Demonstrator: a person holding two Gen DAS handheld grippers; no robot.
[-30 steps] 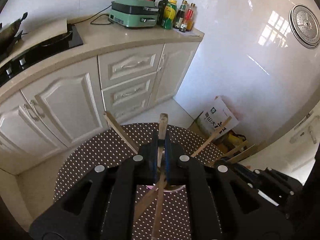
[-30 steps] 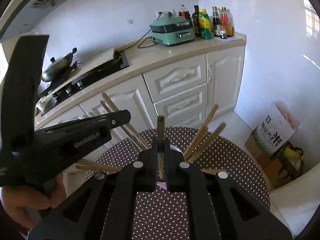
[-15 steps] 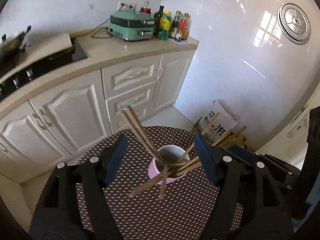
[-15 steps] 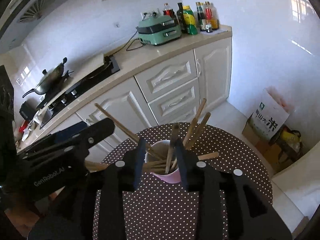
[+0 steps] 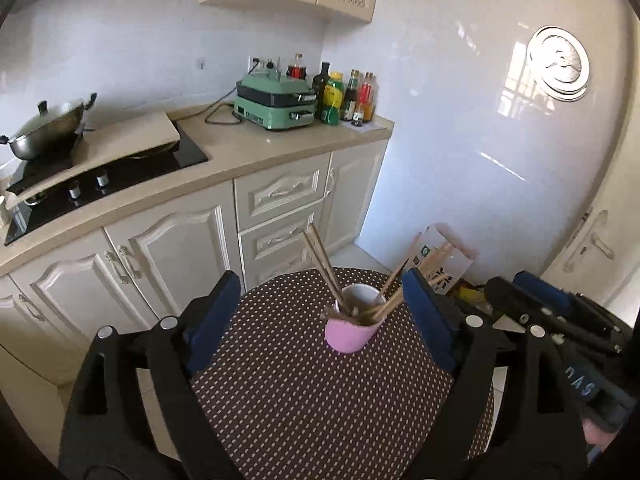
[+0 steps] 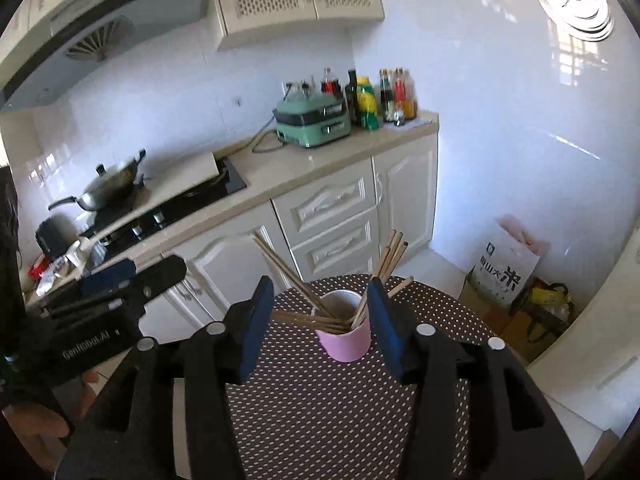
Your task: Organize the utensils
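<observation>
A round table covered in a dark brown cloth with small pale polka dots (image 5: 320, 400) carried a single pink cylindrical cup with a white inside (image 5: 349, 330), which stood upright toward the far edge of the surface, right of centre in the left wrist view. The same cup (image 6: 347, 338) held a loose bundle of slim wooden chopsticks (image 6: 384, 264) that leaned outward over its rim in several directions, some almost flat across its mouth.
</observation>
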